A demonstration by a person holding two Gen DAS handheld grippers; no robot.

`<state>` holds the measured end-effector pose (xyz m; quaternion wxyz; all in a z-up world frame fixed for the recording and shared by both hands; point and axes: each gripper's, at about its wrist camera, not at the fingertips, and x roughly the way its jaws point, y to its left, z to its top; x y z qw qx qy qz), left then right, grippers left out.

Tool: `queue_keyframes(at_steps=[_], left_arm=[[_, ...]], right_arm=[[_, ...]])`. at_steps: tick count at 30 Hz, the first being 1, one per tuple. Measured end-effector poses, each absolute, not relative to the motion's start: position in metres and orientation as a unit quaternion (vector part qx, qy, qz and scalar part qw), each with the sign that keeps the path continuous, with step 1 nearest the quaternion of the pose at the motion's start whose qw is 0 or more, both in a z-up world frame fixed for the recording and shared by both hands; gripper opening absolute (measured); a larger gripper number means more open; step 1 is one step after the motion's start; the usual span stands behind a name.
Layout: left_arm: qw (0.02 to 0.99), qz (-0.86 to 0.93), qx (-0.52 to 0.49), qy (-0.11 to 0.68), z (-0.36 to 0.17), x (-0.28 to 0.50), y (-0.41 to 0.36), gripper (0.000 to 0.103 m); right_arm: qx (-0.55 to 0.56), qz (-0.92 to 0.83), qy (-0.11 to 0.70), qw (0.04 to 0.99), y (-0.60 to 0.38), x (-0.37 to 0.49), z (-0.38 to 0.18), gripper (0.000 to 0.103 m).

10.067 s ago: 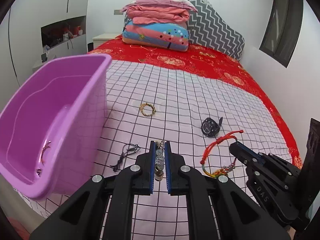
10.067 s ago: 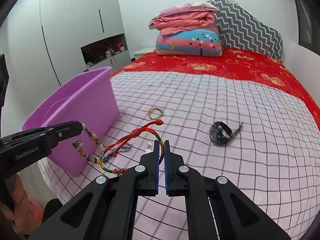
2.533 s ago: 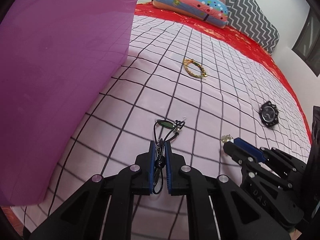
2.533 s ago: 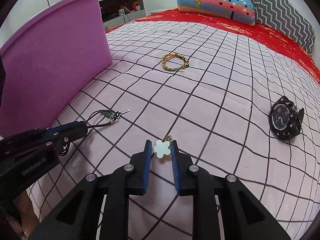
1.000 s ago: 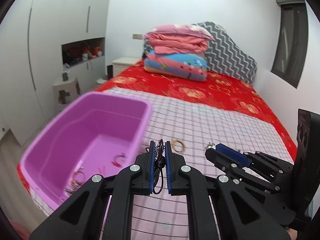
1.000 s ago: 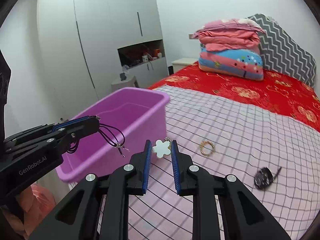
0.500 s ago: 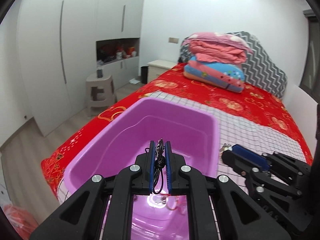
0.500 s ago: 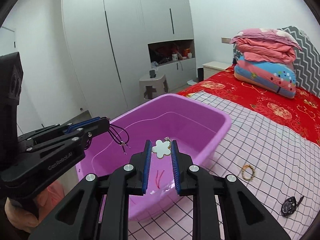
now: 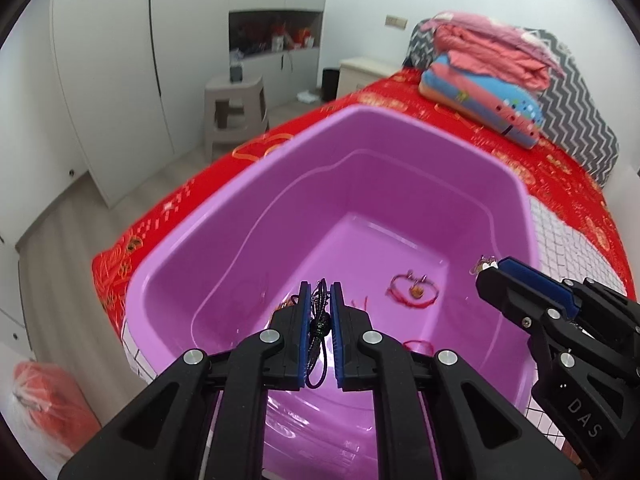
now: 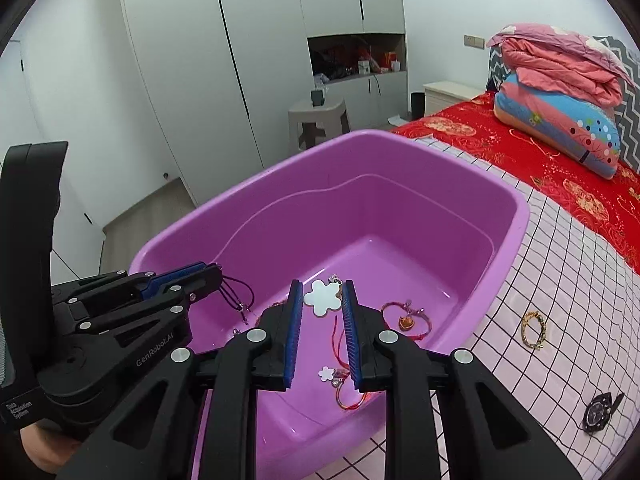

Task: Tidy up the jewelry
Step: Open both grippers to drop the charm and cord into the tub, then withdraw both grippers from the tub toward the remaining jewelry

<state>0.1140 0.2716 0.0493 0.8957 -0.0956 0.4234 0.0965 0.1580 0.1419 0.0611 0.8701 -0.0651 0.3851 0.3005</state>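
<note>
A purple plastic tub (image 9: 280, 152) (image 10: 516, 216) stands on the bed's near left corner, with several bracelets (image 9: 414, 290) (image 10: 408, 318) on its bottom. My left gripper (image 9: 319, 292) is shut on a black cord necklace (image 9: 318, 328) and hangs above the tub's inside; it shows at the left of the right wrist view (image 10: 218, 276). My right gripper (image 10: 320, 300) is shut on a white flower pendant (image 10: 322, 298), also above the tub; it shows at the right of the left wrist view (image 9: 486, 270).
A gold bracelet (image 10: 534, 330) and a black watch (image 10: 598, 414) lie on the checked sheet (image 10: 560, 280) right of the tub. Folded quilts (image 10: 560, 92) and a zigzag pillow (image 9: 576, 116) are at the bed's head. A stool (image 9: 234, 104) and wardrobes (image 10: 192, 60) stand beyond.
Both grippers have moved further over the tub and tilted down toward its inside, each still holding its piece.
</note>
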Motion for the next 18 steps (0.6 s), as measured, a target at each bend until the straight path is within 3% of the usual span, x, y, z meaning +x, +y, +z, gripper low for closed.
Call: queue_keyframes(at_steps=[2, 5, 7, 8, 18], left_arm=[[0.890, 0.104, -0.101, 0.432, 0.044, 0.115, 0.275, 0.012], [0.890, 0.112, -0.105, 0.430, 0.042, 0.113, 0.280, 0.034], [0.891, 0.133, -0.100, 0.422, 0.046, 0.111, 0.280, 0.087], [0.894, 0.145, -0.101, 0.412, 0.049, 0.108, 0.281, 0.091], [0.887, 0.170, -0.113, 0.415, 0.056, 0.100, 0.285, 0.096]], right_arm=[[-0.071, 0.297, 0.391, 0.868, 0.145, 0.161, 0.057, 0.019], [-0.077, 0.291, 0.398, 0.866, 0.147, 0.162, 0.054, 0.026], [-0.077, 0.285, 0.392, 0.871, 0.145, 0.163, 0.058, 0.049], [-0.075, 0.284, 0.388, 0.874, 0.143, 0.162, 0.060, 0.049], [-0.068, 0.271, 0.386, 0.879, 0.127, 0.160, 0.066, 0.052]])
